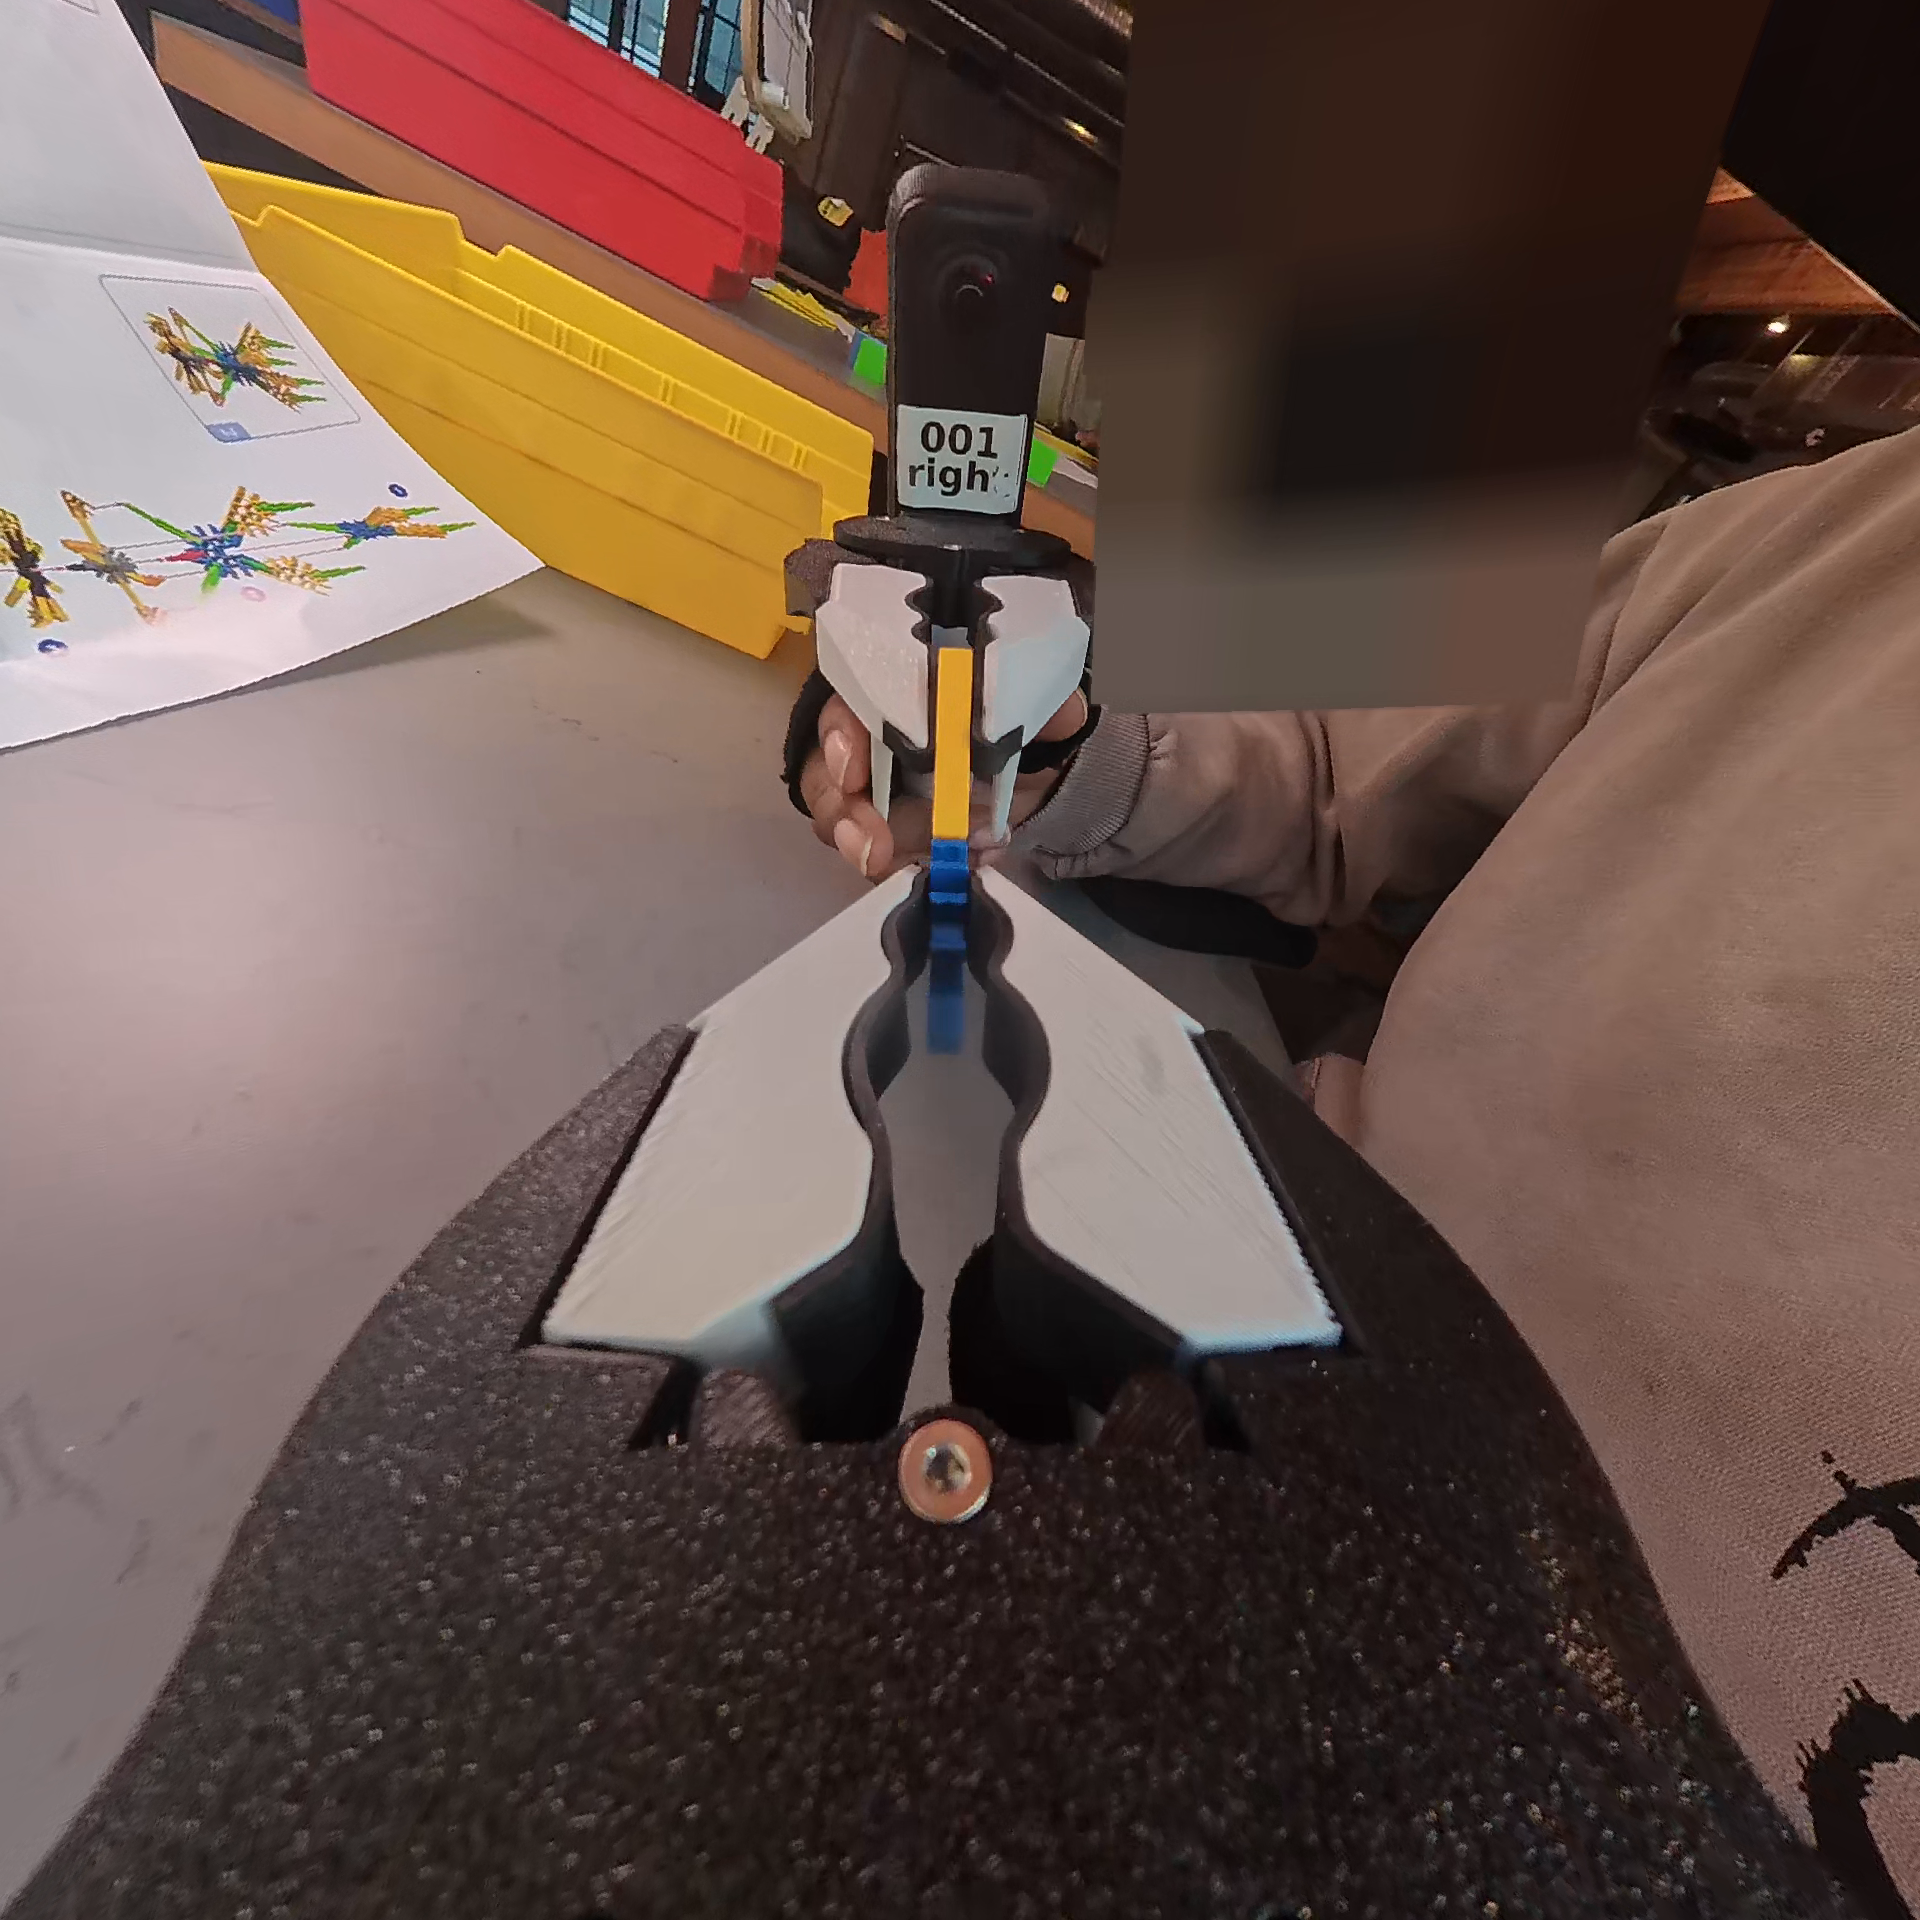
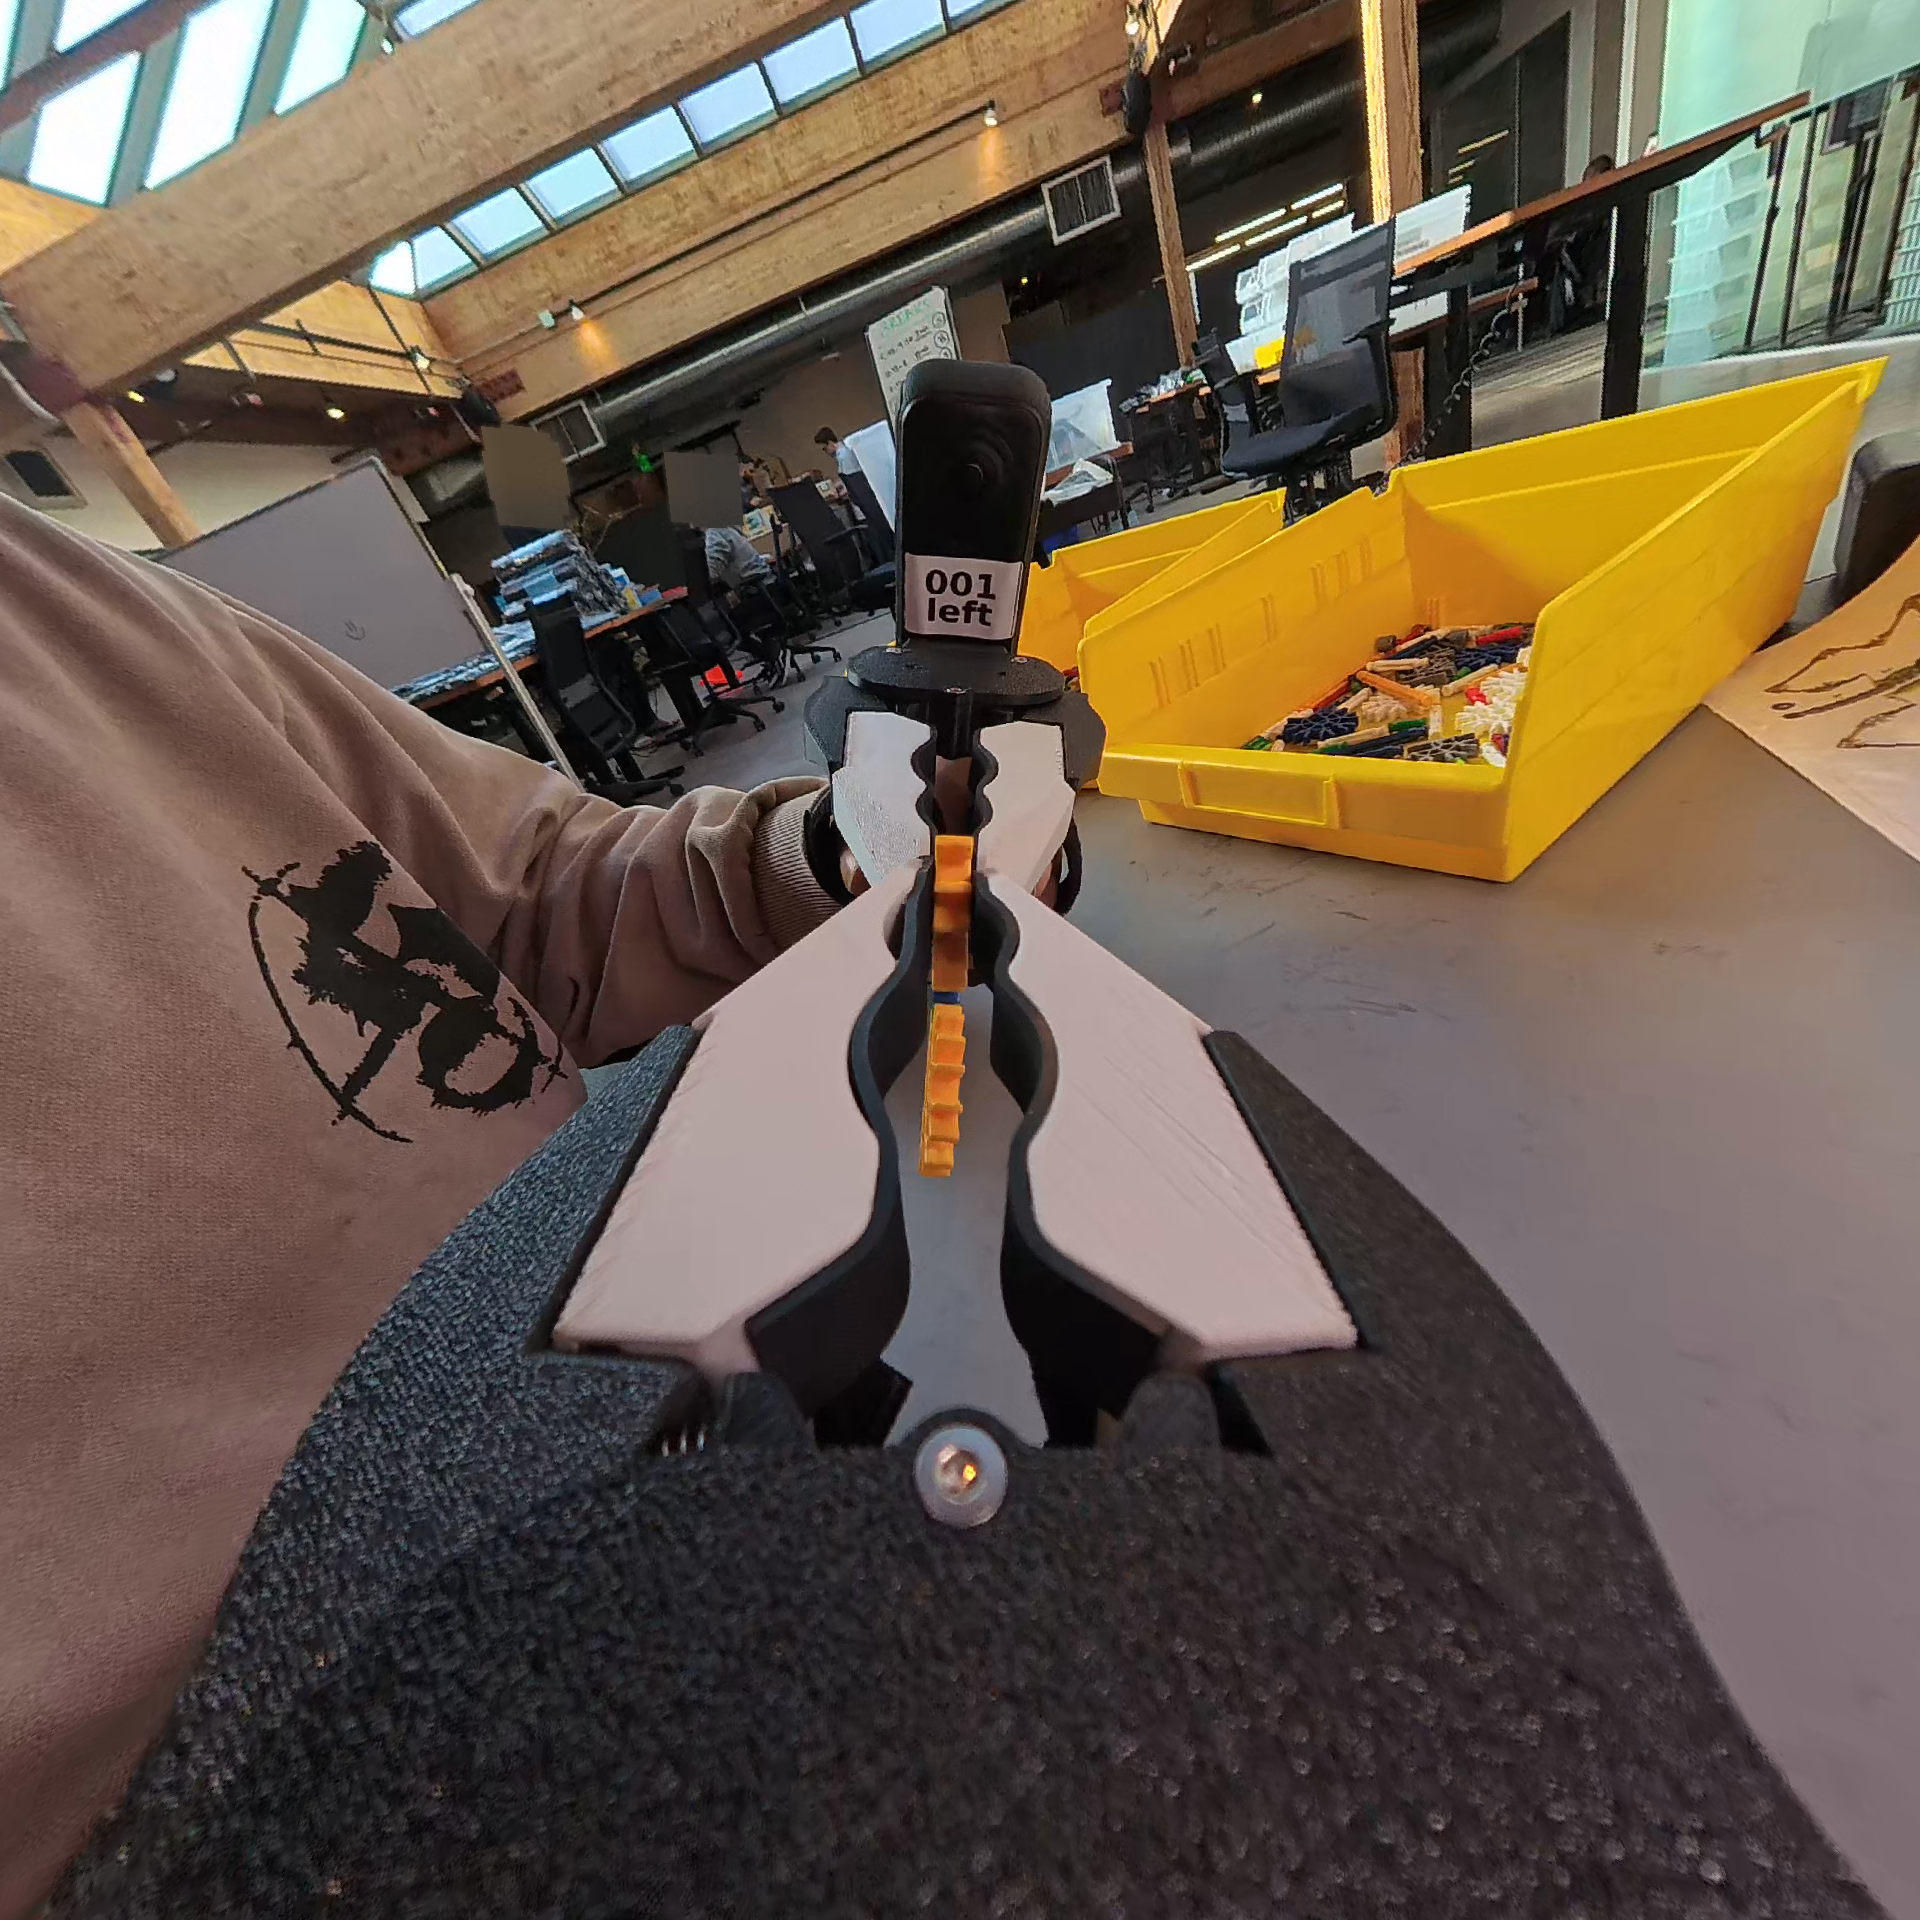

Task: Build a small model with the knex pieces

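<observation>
Grey tabletop (image 1: 312, 935) lies below; left gripper (image 1: 948, 914) jaws pinch a blue piece (image 1: 945, 956), right gripper (image 2: 951, 935) jaws pinch a yellow piece (image 2: 948, 1039), tips meeting.

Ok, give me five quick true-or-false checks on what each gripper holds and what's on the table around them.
1. The left gripper is shut on a blue piece. True.
2. The right gripper is open with nothing in it. False: it is shut on an orange piece.
3. The two grippers face each other, tips close. True: the held pieces meet end to end.
4. The yellow bin holds nothing. False: small mixed-colour parts lie in it.
5. The instruction sheet lies inside a red bin. False: it lies on the table, beside a yellow bin.
</observation>
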A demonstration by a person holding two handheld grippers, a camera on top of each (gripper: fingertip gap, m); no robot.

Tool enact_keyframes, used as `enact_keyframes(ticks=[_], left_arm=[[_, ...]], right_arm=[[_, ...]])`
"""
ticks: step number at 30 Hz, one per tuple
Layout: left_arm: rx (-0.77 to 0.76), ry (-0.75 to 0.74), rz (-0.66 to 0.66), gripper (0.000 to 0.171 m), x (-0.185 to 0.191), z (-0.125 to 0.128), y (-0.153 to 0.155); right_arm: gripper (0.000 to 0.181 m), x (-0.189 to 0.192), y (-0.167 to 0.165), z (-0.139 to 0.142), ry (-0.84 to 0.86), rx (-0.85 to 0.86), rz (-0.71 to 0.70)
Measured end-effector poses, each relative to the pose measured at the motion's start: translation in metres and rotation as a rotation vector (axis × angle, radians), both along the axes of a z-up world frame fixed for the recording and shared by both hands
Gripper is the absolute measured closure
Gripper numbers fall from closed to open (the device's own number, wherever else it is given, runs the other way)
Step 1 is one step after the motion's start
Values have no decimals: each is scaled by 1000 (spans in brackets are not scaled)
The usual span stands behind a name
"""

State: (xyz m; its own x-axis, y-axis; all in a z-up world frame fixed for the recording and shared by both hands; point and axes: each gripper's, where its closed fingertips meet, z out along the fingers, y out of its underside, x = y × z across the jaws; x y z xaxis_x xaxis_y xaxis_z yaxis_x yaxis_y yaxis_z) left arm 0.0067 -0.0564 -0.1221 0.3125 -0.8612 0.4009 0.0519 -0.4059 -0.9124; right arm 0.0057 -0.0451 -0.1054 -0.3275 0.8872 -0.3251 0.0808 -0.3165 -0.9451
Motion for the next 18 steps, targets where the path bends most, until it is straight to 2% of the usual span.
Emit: enact_keyframes(ticks=[5, 11, 18], left_arm=[[30, -51, -84, 166, 6, 9, -13], [59, -106, -153, 166, 10, 15, -24], [72, -210, -244, 167, 13, 24, -37]], right_arm=[[178, 5, -11, 8, 9, -107, 110], [177, 9, -18, 12, 34, -532, 309], [179, 7, -32, 24, 107, -828, 508]])
